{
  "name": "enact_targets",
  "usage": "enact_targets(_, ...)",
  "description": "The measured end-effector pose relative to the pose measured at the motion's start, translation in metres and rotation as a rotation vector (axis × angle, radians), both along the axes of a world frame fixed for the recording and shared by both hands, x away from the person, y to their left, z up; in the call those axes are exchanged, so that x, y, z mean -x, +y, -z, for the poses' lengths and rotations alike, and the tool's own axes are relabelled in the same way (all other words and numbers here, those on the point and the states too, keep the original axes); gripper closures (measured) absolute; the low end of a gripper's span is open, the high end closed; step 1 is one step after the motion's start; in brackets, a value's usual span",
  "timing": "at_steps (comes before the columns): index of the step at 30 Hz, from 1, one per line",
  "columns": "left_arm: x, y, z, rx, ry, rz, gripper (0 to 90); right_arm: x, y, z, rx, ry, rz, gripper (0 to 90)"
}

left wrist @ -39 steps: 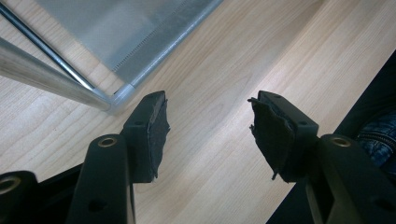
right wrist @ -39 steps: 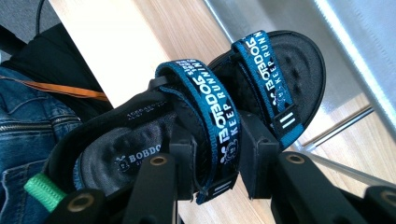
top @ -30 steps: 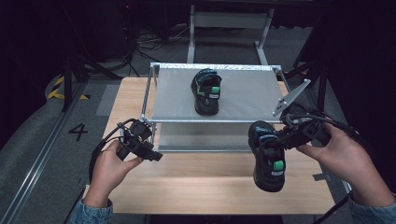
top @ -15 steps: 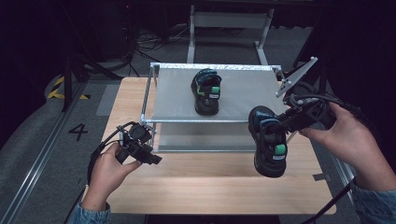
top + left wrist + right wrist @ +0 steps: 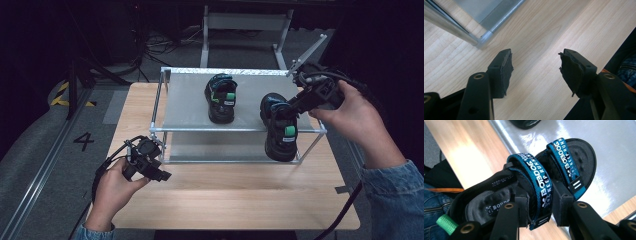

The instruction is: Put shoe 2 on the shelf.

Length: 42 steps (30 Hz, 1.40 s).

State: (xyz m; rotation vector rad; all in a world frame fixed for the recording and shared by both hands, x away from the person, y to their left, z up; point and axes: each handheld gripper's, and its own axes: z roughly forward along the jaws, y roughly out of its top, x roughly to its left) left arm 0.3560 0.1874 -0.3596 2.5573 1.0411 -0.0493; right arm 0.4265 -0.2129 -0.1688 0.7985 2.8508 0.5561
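Now that the right claw (image 5: 292, 107), clamped on the sandal (image 5: 280, 132), has lifted it from the surface (image 5: 240, 195) toward the rack's top shelf (image 5: 187, 107) beside its mate (image 5: 221, 98), placement looks imminent; the left claw (image 5: 162, 175) waits open.

Overhead light fell on the wooden surface (image 5: 240, 195) while the room around it stayed nearly black. Glare washed the metal shelf (image 5: 614, 157) in the right gripper view. The close black jaws looked soft; the high view was slightly grainy.
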Motion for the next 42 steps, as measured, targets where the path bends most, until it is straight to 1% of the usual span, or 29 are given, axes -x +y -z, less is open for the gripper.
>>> enact_targets(2,0.001,0.001,0.002,-0.006,-0.009,0.005,41.8,-0.007,0.001,0.000,-0.009,-0.002,-0.003,69.9)
enact_targets(3,0.001,0.001,0.002,-0.006,-0.009,0.005,41.6,-0.007,0.001,0.000,-0.009,-0.002,-0.003,69.9)
enact_targets(7,0.005,0.004,0.004,-0.007,-0.020,-0.009,39.9,-0.032,0.004,0.001,-0.022,-0.002,0.006,69.9)
enact_targets(8,0.005,0.004,0.004,-0.007,-0.020,-0.009,39.9,-0.032,0.004,0.001,-0.022,-0.002,0.006,69.9)
enact_targets(12,0.006,0.005,0.006,-0.006,-0.018,-0.014,39.8,-0.051,0.009,0.003,-0.014,0.002,0.011,69.9)
enact_targets(17,0.007,0.004,0.007,-0.006,-0.018,-0.009,39.8,-0.068,0.014,0.007,-0.013,0.001,0.023,69.9)
enact_targets(19,0.006,0.004,0.008,-0.001,-0.014,-0.007,39.8,-0.073,0.016,0.009,-0.010,-0.002,0.020,69.9)
enact_targets(24,0.005,0.002,0.009,-0.009,-0.008,0.000,39.5,-0.085,0.024,0.015,-0.017,0.003,0.012,69.9)
enact_targets(28,0.003,0.003,0.009,0.001,-0.010,0.002,39.5,-0.093,0.031,0.018,-0.018,0.007,0.008,69.9)
enact_targets(33,0.002,0.003,0.008,0.010,-0.009,0.006,39.5,-0.104,0.039,0.022,-0.022,0.016,0.018,69.9)
enact_targets(34,0.002,0.003,0.008,0.010,-0.009,0.006,39.5,-0.104,0.039,0.022,-0.022,0.016,0.018,69.9)
enact_targets(38,0.000,0.001,0.008,0.007,-0.005,0.012,39.6,-0.114,0.046,0.024,-0.013,0.024,0.029,69.8)
enact_targets(39,0.000,0.001,0.008,0.007,-0.005,0.012,39.6,-0.114,0.046,0.024,-0.013,0.024,0.029,69.8)
enact_targets(40,-0.001,0.002,0.008,0.008,-0.007,0.016,39.6,-0.117,0.050,0.025,-0.005,0.024,0.025,69.8)
enact_targets(42,-0.001,0.002,0.008,0.015,-0.008,0.014,39.6,-0.119,0.051,0.025,-0.005,0.029,0.023,69.8)
